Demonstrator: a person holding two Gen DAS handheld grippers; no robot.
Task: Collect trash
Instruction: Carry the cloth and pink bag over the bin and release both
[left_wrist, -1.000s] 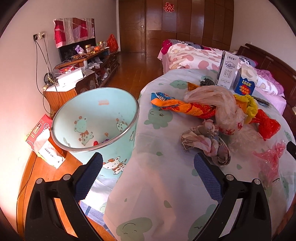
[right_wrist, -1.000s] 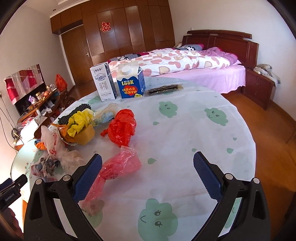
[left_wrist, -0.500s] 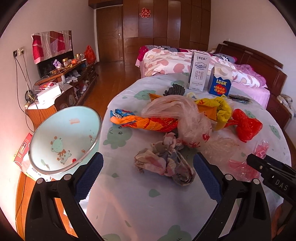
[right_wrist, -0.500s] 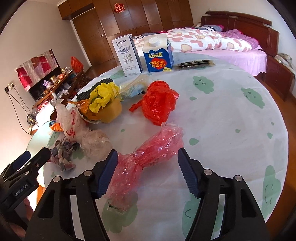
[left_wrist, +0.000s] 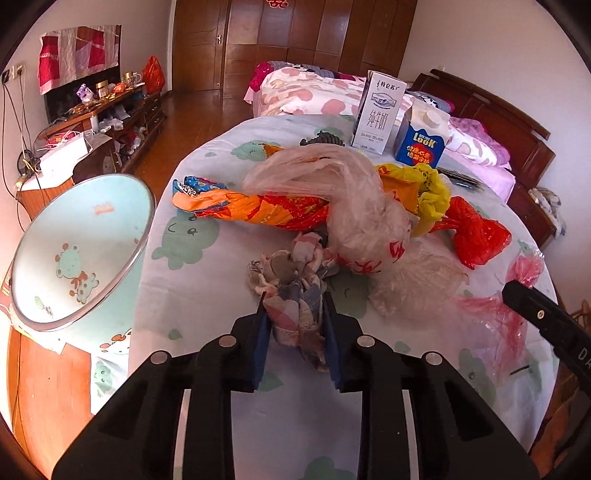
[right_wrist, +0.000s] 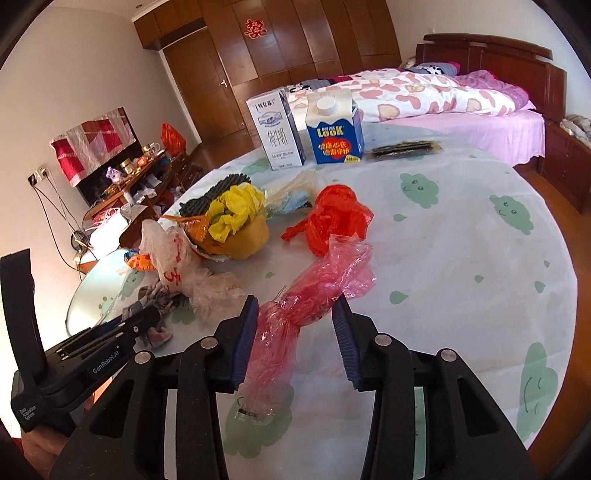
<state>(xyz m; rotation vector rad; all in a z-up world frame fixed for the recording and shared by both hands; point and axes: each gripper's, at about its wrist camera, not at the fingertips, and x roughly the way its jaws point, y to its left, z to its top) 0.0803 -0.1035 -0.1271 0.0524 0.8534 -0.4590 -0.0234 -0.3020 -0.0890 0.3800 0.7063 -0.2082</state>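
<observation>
We have just closed our left tool (left_wrist: 297, 325) onto the rag (left_wrist: 291, 291); our right tool (right_wrist: 295, 332) is closing around the pink wrapper (right_wrist: 314, 295), gap remaining. Everything else still litters the counter (right_wrist: 461, 240); the bin (left_wrist: 81, 251) looks nearly empty.

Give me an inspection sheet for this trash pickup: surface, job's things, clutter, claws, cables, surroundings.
Surface: round table under a pale cloth with green cartoon prints.
Job's things: crumpled patterned fabric wad; pink clear plastic bag; pale blue cartoon waste bin beside the table.
Clutter: red plastic bag, yellow plastic bag, white milk carton, blue LOOK carton.
Claws: left claw has just been closing, pads on the wad; right claw has just been closing around the pink bag, right pad apart.
Cables: black wires on the wall.
Surroundings: bed with pink heart quilt.
</observation>
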